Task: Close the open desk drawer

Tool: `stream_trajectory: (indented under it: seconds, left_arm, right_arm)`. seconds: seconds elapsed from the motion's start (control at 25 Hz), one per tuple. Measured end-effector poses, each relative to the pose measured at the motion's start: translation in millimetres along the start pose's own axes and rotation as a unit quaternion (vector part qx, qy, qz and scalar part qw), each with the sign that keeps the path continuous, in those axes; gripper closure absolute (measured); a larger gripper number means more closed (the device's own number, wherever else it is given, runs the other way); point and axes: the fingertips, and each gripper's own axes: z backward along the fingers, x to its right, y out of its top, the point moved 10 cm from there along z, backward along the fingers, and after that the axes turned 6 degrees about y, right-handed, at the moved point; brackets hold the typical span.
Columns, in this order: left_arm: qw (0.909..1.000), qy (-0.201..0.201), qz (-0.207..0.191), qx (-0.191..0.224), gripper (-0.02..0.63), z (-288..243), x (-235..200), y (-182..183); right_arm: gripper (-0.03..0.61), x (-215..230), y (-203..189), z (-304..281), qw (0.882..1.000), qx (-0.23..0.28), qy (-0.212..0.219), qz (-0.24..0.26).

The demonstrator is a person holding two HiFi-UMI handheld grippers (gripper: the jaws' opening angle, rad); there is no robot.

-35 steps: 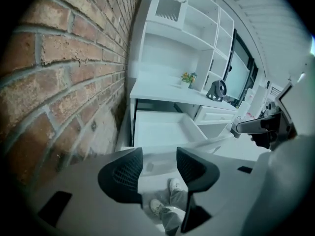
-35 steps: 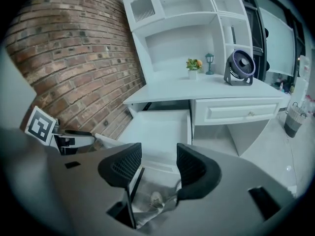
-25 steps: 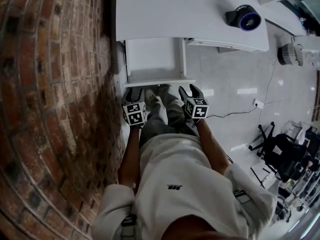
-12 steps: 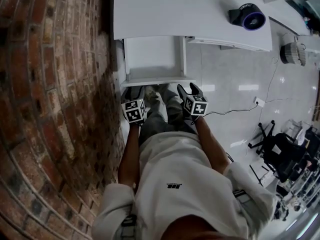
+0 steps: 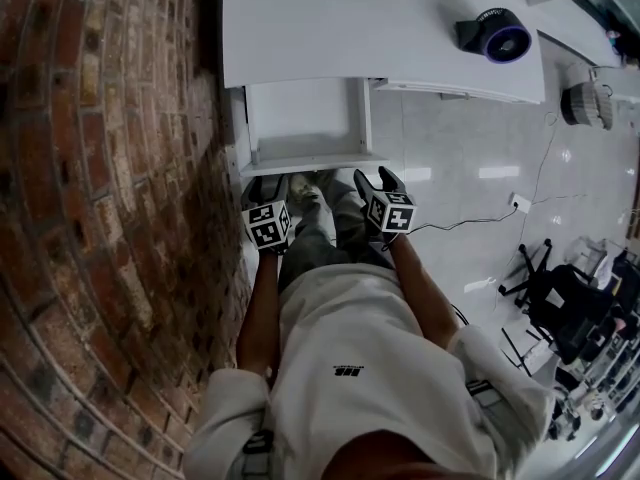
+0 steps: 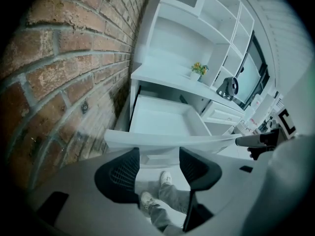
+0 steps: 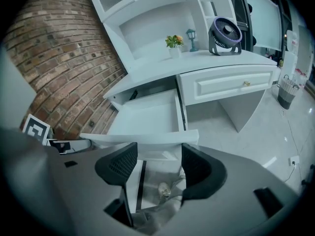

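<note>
Since a second ago, both grippers have edged slightly toward the drawer [image 5: 305,118]; the drawer looks unmoved. It is pulled well out from under the desk [image 5: 330,28], beside the brick wall [image 5: 110,168], and is empty. Judged: nothing is closed yet, so the whole push remains. Left gripper [image 5: 268,181]: jaws spread with nothing between them, just before the drawer front [image 5: 315,161]. Contact is unclear. Right gripper [image 5: 378,180]: also spread and empty, at the front's right end.
</note>
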Motion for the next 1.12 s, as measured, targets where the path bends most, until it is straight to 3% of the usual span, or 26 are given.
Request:
stream_trajectory:
  seconds: [0.44, 1.12]
  left_arm:
    - [1.0, 0.001, -0.002, -0.003, 0.348, -8, 1, 15]
    - [1.0, 0.004, -0.004, -0.002, 0.348, -25, -1, 40]
  right_arm:
    - [0.308, 2, 15, -7, 1.0, -0.001, 0.004, -0.018]
    - [0.308, 5, 41, -23, 1.0, -0.001, -0.004, -0.003]
